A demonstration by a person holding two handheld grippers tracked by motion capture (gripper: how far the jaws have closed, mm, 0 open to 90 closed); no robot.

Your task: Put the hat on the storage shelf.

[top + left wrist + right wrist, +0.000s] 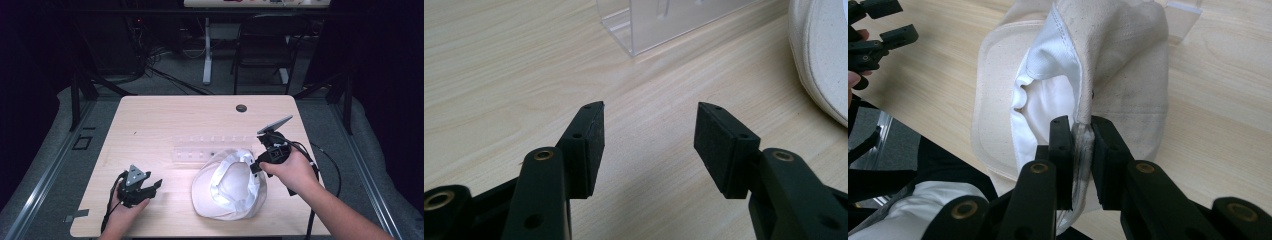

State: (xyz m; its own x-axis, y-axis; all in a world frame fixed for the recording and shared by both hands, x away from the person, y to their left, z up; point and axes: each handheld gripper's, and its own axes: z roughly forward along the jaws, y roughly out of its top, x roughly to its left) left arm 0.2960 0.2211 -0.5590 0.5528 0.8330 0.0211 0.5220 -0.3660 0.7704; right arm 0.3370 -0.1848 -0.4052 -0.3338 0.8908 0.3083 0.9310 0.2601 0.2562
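A cream-white cap (229, 185) lies upside down on the wooden table (150, 125), its white lining facing up. My right gripper (256, 164) is shut on the cap's rim at the cap's right side, lifting that edge. In the right gripper view the two black jaws pinch the cap (1108, 65) fabric between their pads (1062, 145), and the right gripper (1081, 132) points down at the brim. My left gripper (156, 185) rests near the table's front left, open, with bare wood between its fingertips (594, 122). A curved slice of the cap (819, 55) shows at the right in the left gripper view.
A clear plastic rack (210, 147) lies on the table just behind the cap, and its corner (659, 25) shows ahead of the left gripper. A dark round grommet (241, 108) sits near the table's far edge. A chair (265, 45) stands beyond the table.
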